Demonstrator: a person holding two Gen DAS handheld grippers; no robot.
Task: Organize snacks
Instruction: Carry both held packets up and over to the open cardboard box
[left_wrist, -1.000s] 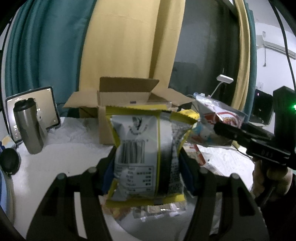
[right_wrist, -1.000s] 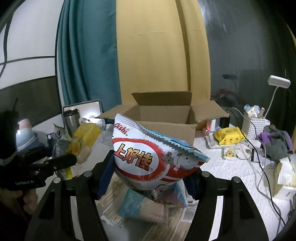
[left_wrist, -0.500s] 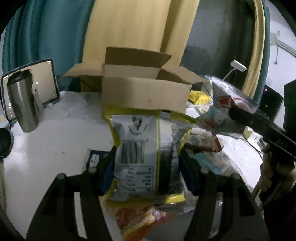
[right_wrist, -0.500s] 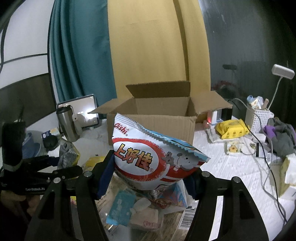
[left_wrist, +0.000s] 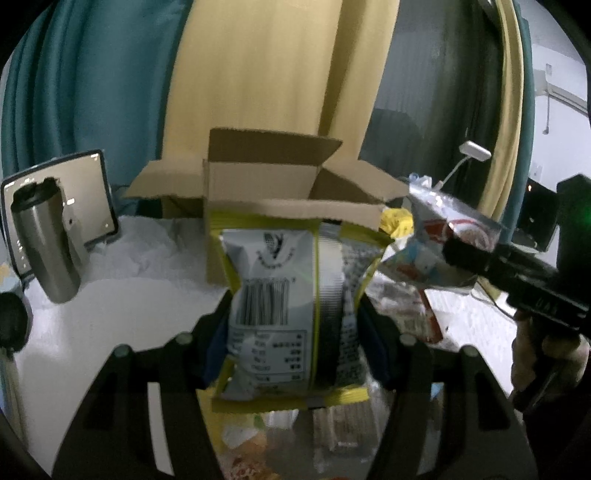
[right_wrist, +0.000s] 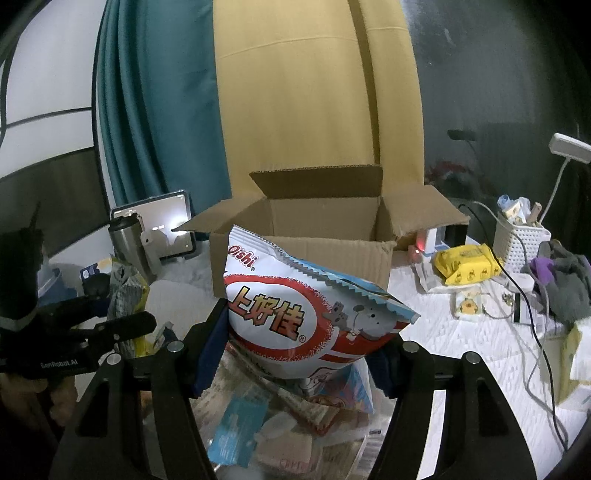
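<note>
My left gripper is shut on a yellow-edged silver snack bag, its barcode side toward the camera, held in front of an open cardboard box. My right gripper is shut on a red and white Oishi snack bag, held just before the same box. The right gripper with its bag shows at the right of the left wrist view. The left gripper with its bag shows at the left of the right wrist view. Loose snack packets lie below both.
A steel tumbler and a tablet stand left of the box. Right of the box are a yellow wipes pack, a white basket, cables and grey cloth. Curtains hang behind.
Both grippers, each still holding its bag, have moved closer to the box. The box looks larger and nearer in both views.
</note>
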